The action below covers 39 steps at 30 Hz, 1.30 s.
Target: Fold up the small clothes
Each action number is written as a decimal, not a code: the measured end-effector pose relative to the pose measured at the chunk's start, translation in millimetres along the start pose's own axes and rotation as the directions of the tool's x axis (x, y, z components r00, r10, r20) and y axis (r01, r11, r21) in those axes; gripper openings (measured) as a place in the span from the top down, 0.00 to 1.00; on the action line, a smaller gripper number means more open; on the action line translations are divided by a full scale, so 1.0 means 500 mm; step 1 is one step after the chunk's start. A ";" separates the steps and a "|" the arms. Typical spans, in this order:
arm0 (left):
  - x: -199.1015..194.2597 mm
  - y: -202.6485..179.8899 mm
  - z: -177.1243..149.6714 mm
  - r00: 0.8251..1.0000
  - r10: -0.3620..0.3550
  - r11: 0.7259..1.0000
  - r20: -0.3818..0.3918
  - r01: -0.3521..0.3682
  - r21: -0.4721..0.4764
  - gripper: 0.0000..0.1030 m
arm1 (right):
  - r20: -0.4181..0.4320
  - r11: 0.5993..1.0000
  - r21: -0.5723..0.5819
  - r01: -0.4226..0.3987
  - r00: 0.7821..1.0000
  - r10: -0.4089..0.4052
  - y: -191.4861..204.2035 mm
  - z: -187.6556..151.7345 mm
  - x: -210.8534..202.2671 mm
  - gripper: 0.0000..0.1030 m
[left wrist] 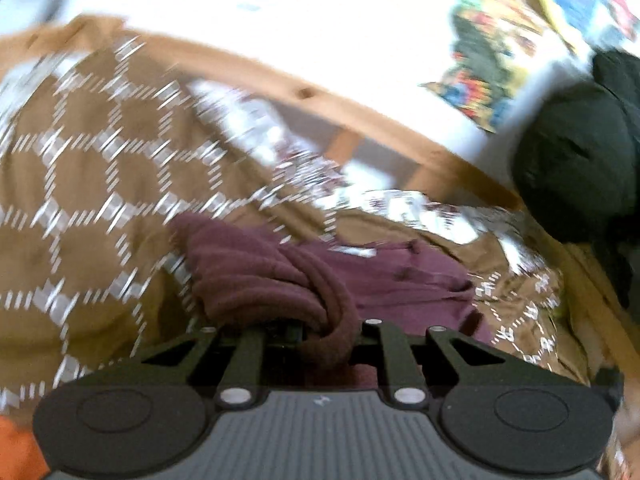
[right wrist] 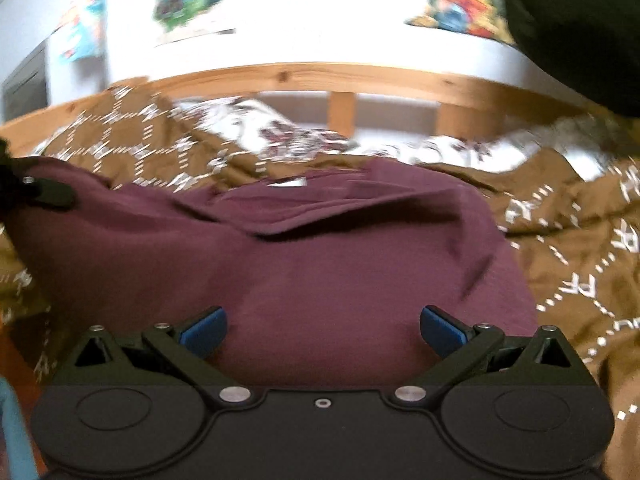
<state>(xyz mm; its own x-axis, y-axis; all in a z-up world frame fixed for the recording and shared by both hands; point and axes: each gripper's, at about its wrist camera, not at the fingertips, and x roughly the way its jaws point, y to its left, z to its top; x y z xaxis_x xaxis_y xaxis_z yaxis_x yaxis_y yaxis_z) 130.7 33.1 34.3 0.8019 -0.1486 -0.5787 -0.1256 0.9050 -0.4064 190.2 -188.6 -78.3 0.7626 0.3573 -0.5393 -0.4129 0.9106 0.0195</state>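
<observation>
A maroon garment (right wrist: 320, 248) lies spread on a brown bedspread (right wrist: 580, 240) with a white hexagon pattern. My left gripper (left wrist: 316, 332) is shut on a bunched fold of the maroon garment (left wrist: 256, 268), and the cloth is gathered into ridges between its jaws. In the right wrist view the left gripper (right wrist: 40, 194) shows at the left edge, holding up a corner of the garment. My right gripper (right wrist: 322, 328) stands open just above the near part of the garment, its blue pads (right wrist: 204, 330) wide apart with nothing pressed between them.
A wooden bed rail (right wrist: 320, 74) runs along the far side, with white floral bedding (right wrist: 280, 132) in front of it. A black bulky shape (right wrist: 580, 20) hangs at the upper right. Colourful posters (right wrist: 192, 0) hang on the white wall.
</observation>
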 end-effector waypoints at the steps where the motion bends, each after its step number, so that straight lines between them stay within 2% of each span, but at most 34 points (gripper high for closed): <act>1: -0.003 -0.021 0.006 1.000 -0.017 0.999 0.009 0.016 0.046 0.83 | 0.008 1.000 0.015 -0.001 1.000 0.001 -0.011 0.003 -0.001 0.01; 3: -0.006 -0.056 0.013 0.999 -0.041 0.993 0.014 0.040 0.112 0.83 | 0.026 0.999 0.031 -0.011 1.000 0.010 -0.032 0.008 -0.004 0.01; 5: -0.002 -0.080 0.014 0.998 -0.057 0.989 0.003 0.056 0.137 0.83 | 0.043 0.999 0.036 -0.034 0.999 0.033 -0.050 0.012 -0.007 0.01; 7: 0.004 -0.094 0.011 0.998 -0.054 0.988 -0.014 0.055 0.145 0.83 | 0.065 0.995 0.036 -0.096 0.993 0.093 -0.065 0.013 -0.009 0.01; 8: 0.006 -0.096 0.009 0.999 -0.048 0.988 -0.022 0.050 0.144 0.83 | 0.068 0.990 0.036 -0.135 0.989 0.133 -0.072 0.016 -0.006 0.05; 10: 0.005 -0.089 0.005 0.999 -0.039 0.990 -0.036 0.044 0.135 0.83 | 0.045 0.970 0.047 -0.239 0.970 0.237 -0.084 0.028 0.008 0.15; 12: 0.006 -0.065 0.004 0.998 -0.028 0.995 -0.049 0.033 0.099 0.83 | 0.034 0.938 0.081 -0.337 0.941 0.335 -0.087 0.042 0.028 0.28; 13: 0.004 -0.045 0.003 0.998 -0.026 0.997 -0.061 0.030 0.065 0.83 | 0.023 0.925 0.096 -0.369 0.929 0.368 -0.080 0.051 0.039 0.31; 15: 0.001 -0.001 -0.002 0.996 -0.030 1.000 -0.085 0.029 -0.008 0.83 | -0.022 0.897 0.126 -0.424 0.903 0.430 -0.062 0.070 0.071 0.46; 18: 0.001 0.061 -0.019 0.992 -0.028 0.994 -0.124 0.015 -0.108 0.83 | -0.151 0.874 0.118 -0.471 0.862 0.485 -0.013 0.097 0.136 0.56; 21: 0.005 0.104 -0.049 0.985 -0.029 0.985 -0.168 -0.001 -0.174 0.83 | -0.257 0.876 0.109 -0.470 0.838 0.482 0.021 0.116 0.214 0.59; 23: 0.006 0.119 -0.064 0.982 -0.035 0.982 -0.184 -0.001 -0.191 0.83 | -0.261 0.878 0.126 -0.461 0.839 0.478 0.023 0.140 0.250 0.61; 24: 0.005 0.123 -0.068 0.981 -0.036 0.982 -0.189 -0.001 -0.190 0.83 | -0.242 0.881 0.131 -0.454 0.848 0.472 0.022 0.159 0.263 0.61; 29: -0.002 0.126 -0.072 0.983 -0.032 0.987 -0.179 0.004 -0.158 0.81 | -0.114 0.919 0.118 -0.376 0.914 0.389 0.008 0.254 0.279 0.61; 31: -0.003 0.120 -0.073 0.983 -0.032 0.989 -0.180 0.006 -0.145 0.80 | -0.101 0.929 0.114 -0.352 0.926 0.363 -0.005 0.270 0.275 0.60; 34: -0.004 0.116 -0.080 0.981 -0.038 0.987 -0.191 0.007 -0.160 0.77 | -0.099 0.932 0.112 -0.343 0.930 0.354 -0.022 0.259 0.227 0.48; 35: -0.004 0.117 -0.084 0.980 -0.041 0.985 -0.195 0.007 -0.171 0.73 | -0.102 0.934 0.099 -0.343 0.930 0.353 -0.028 0.245 0.202 0.43; 36: -0.004 0.120 -0.088 0.979 -0.048 0.983 -0.200 0.011 -0.181 0.60 | -0.109 0.936 0.088 -0.339 0.931 0.348 -0.035 0.234 0.181 0.39; 37: -0.005 0.124 -0.092 0.978 -0.052 0.981 -0.204 0.012 -0.194 0.53 | -0.118 0.939 0.084 -0.334 0.932 0.343 -0.041 0.221 0.159 0.38; 39: -0.008 0.135 -0.098 0.978 -0.045 0.976 -0.203 0.000 -0.217 0.29 | -0.147 0.941 0.096 -0.323 0.931 0.335 -0.057 0.178 0.109 0.33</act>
<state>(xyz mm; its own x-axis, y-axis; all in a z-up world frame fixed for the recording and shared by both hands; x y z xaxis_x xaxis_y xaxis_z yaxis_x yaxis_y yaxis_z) 90.7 75.4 -25.5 0.6716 -0.2671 -0.6911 -0.2494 0.7968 -0.5503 287.6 -176.5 -33.3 0.4987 0.6068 -0.6189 -0.5871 0.7618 0.2738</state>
